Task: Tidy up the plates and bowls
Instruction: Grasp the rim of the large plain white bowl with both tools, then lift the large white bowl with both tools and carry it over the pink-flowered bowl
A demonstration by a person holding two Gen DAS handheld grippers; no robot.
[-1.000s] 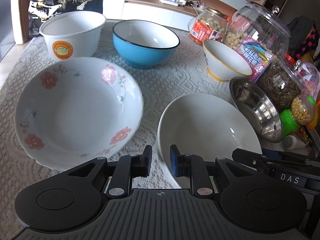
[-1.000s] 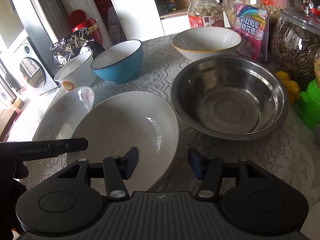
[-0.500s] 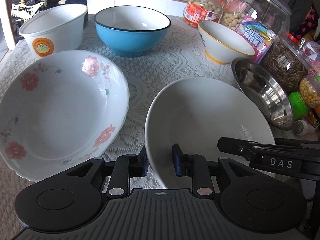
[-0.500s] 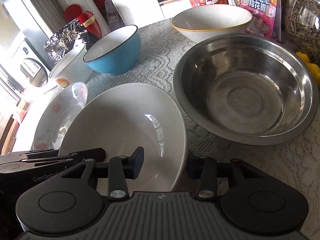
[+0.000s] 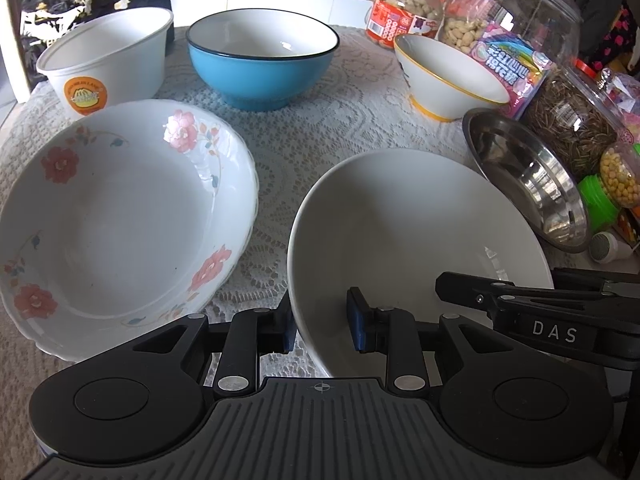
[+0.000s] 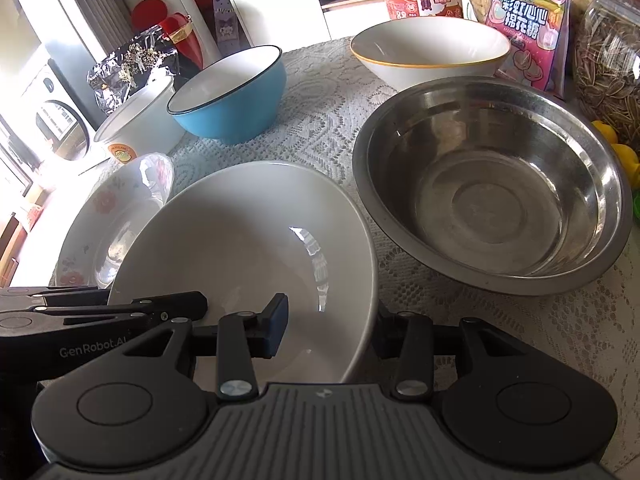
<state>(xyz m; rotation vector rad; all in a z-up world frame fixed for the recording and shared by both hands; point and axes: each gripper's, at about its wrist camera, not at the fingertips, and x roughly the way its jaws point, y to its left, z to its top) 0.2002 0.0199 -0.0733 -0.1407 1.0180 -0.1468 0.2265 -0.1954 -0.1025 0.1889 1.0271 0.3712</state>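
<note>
Straddling the near rim of the white bowl (image 5: 404,216), my left gripper (image 5: 322,324) had one blue pad outside the wall and the other inside. Its jaws were opening; a gap showed between the inner pad and the wall, so I counted it as released, rim between the fingers (image 5: 356,320) but not pinched.

My right gripper (image 6: 328,324) sat across the same bowl's rim on the opposite near side. One pad (image 6: 276,326) was inside the bowl; the other finger was hidden behind the wall. Inner pad stood apart from the wall, with bare bowl showing between. Not clamped, as far as I could see.

White bowl lay on the lace cloth (image 5: 340,120), at the front of the table, between the flowered bowl (image 5: 116,216) on its left and the steel bowl (image 6: 488,184) on its right. Flowered bowl was just beside it, rims apart in the left view. Steel bowl near, a strip of cloth between them.

Behind: blue bowl (image 5: 262,56) in the middle, white tub (image 5: 106,60) with an orange sticker to its left, yellow-rimmed bowl (image 5: 444,76) to its right. All upright, all empty, none stacked.

Far right edge was crowded with jars: peanuts (image 5: 404,8), seeds (image 5: 568,128), a candy packet (image 6: 528,24) leaning behind the yellow-rimmed bowl.
</note>
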